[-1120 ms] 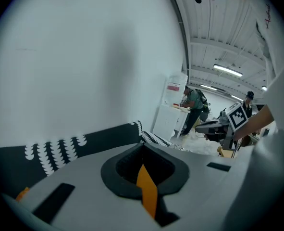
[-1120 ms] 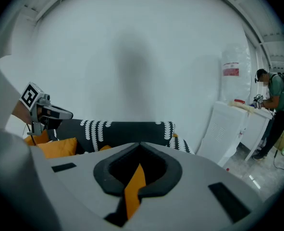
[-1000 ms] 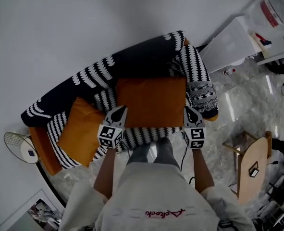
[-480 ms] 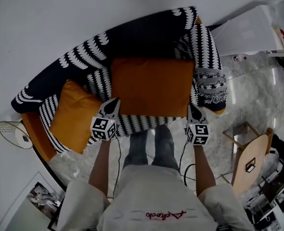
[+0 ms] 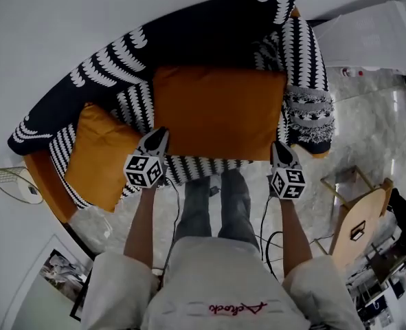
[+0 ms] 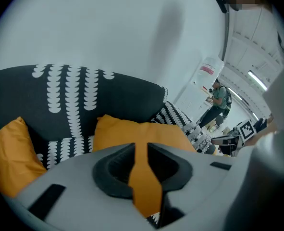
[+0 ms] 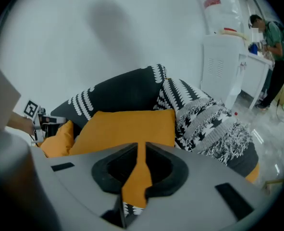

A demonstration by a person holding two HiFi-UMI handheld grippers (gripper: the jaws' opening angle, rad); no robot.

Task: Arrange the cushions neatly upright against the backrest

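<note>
Lowered together since a second ago, the left gripper (image 5: 159, 136) and the right gripper (image 5: 277, 146) bring the large orange cushion (image 5: 220, 112) down toward the seat of the black-and-white sofa (image 5: 189, 43), which now fills more of the head view. Each gripper's jaws are clamped shut on a fold of orange fabric at one near corner of the cushion, as both gripper views show. The two-corner hold keeps the wide cushion level from side to side and leaves its far edge free to meet the backrest (image 5: 113, 71). That edge lies close to the backrest, though whether it touches cannot be told. The cushion slopes away from the person and is not yet upright.

At the sofa's left end a small orange cushion (image 5: 99, 155) leans askew, apart from the large one and untouched by either gripper. A fringed patterned throw (image 5: 309, 112) hangs over the right armrest, just beside the large cushion's right edge.

The step in hand looks to be seating the large cushion. It would likely then need tipping back against the backrest, with the small cushion still to be straightened.
</note>
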